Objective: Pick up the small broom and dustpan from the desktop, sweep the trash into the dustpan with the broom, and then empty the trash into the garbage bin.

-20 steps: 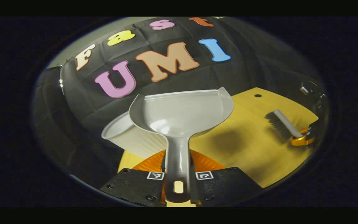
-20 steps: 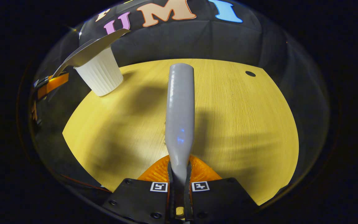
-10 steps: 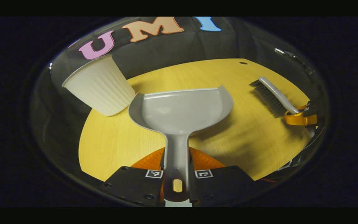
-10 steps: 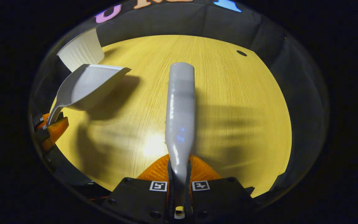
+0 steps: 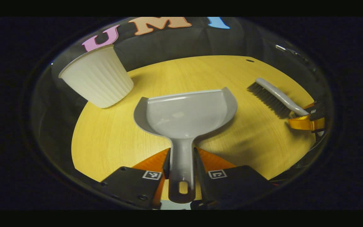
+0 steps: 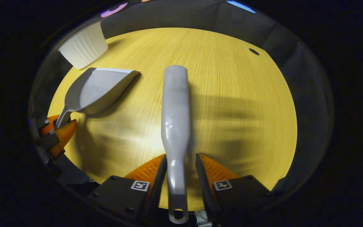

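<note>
Both grippers stood open, dustpan (image 5: 186,113) and broom (image 6: 175,119) handles lying lengthwise between their jaws on the worktop (image 6: 232,94).

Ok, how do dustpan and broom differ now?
The dustpan is a broad open scoop, the broom a slim bar with dark bristles. The dustpan lies close to the white bin; the broom lies farther off. Both are grey; the left gripper and right gripper stand open around their handles.
</note>
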A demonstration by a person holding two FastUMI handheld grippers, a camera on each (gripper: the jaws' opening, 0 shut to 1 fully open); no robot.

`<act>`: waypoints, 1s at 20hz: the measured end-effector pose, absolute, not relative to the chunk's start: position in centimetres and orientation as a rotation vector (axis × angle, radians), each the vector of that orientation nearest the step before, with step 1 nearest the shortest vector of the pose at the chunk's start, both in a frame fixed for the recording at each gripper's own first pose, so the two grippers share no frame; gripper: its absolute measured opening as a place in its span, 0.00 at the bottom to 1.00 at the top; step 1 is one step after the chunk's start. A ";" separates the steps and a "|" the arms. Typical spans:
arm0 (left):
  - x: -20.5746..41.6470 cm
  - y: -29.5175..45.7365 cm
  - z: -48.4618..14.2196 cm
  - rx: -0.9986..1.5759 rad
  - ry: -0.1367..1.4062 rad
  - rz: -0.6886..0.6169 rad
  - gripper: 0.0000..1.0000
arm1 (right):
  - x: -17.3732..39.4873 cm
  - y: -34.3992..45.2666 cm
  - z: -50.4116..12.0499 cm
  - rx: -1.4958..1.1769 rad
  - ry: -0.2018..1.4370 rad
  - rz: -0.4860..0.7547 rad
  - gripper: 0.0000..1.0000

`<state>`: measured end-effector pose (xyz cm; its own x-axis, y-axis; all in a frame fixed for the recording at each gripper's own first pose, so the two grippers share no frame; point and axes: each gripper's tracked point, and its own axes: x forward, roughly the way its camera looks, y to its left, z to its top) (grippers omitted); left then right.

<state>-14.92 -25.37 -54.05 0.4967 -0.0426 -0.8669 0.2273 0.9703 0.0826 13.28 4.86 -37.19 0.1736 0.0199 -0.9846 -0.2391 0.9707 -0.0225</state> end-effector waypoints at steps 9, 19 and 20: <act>-10.0 -24.2 -40.5 0.248 0.597 0.037 0.95 | 18.4 5.8 -24.9 -0.121 0.829 0.264 1.00; -7.7 -30.8 -17.6 0.005 0.075 0.018 0.93 | 18.6 3.6 -4.2 -0.039 -0.016 0.277 0.99; -7.5 -31.6 -16.3 0.002 0.041 -0.019 0.93 | 18.2 3.3 -3.9 -0.029 -0.056 0.251 0.99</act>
<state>-7.55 -31.64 -16.28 0.9990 -0.0188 -0.0411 0.0189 0.9998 0.0018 18.23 3.34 -3.93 0.9670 0.2492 0.0521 -0.2476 0.9682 -0.0358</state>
